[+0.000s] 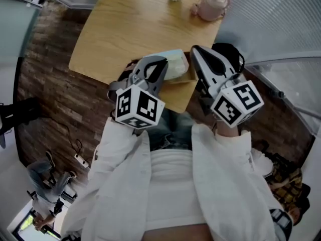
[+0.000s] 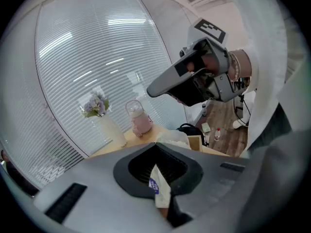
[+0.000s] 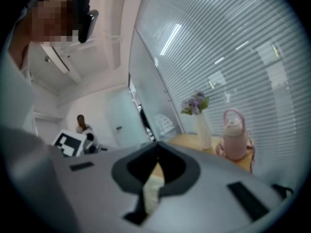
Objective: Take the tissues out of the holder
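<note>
Two grippers flank the holder (image 1: 189, 77), which sits at the near corner of the tabletop (image 1: 125, 29) with the tissues (image 1: 175, 63) in it. The left gripper (image 2: 157, 154), left of the holder, has its fingers closed on a white scrap (image 2: 159, 191) bearing a blue label. The right gripper (image 3: 156, 155), right of the holder, has its fingers closed on a pale scrap (image 3: 152, 191). Whether either scrap joins the tissues cannot be told. Well beyond the holder stand a vase (image 2: 109, 130) and a pink jug (image 2: 139, 120).
</note>
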